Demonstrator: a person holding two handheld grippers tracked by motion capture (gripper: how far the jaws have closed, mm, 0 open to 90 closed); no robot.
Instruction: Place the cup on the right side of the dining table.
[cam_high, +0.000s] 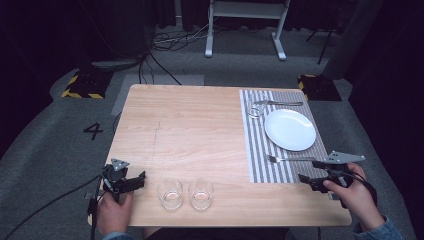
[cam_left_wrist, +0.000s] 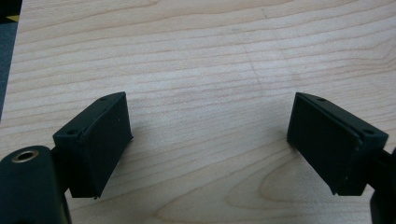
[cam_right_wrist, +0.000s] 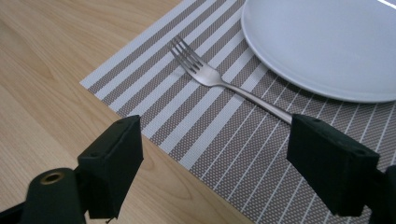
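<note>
Table setting in hand, by the look of it: striped placemat (cam_high: 260, 150) at the right of the desk (cam_high: 190, 130), white plate (cam_high: 290, 129) on it, fork (cam_high: 290, 159) lying just beside the plate's near rim, tines toward the desk's middle, handle toward the right tongs (cam_high: 312, 181). Right tongs wide open, gripping nothing, poised low over the mat's near corner, probably placed there so that the fork handle can be taken end-on. Left tongs (cam_high: 131, 183) likewise wide open and empty, held low at the near left edge of the desk, just beside two empty drinking glasses (cam_high: 186, 193) standing side by side; a likely waiting position for a reach to the nearer glass. Farther cutlery (cam_high: 278, 103) and what seems a third glass (cam_high: 255, 110) at the mat's far end, too small to read with certainty. From the high view: the whole layout, both hands, the glasses, the far cutlery. From the right gripper view: detail lost from above, namely the four tines of the fork (cam_right_wrist: 205, 70), its handle running behind the right-hand pad, whether touching it cannot be told, the plate (cam_right_wrist: 327, 51) well clear of the tines, the weave of the placemat (cam_right_wrist: 187, 135). From the left gripper view: bare wood grain of the desk (cam_left_wrist: 205, 56) between the spread pads, no glass between them, so no grasp begun on that side.
</note>
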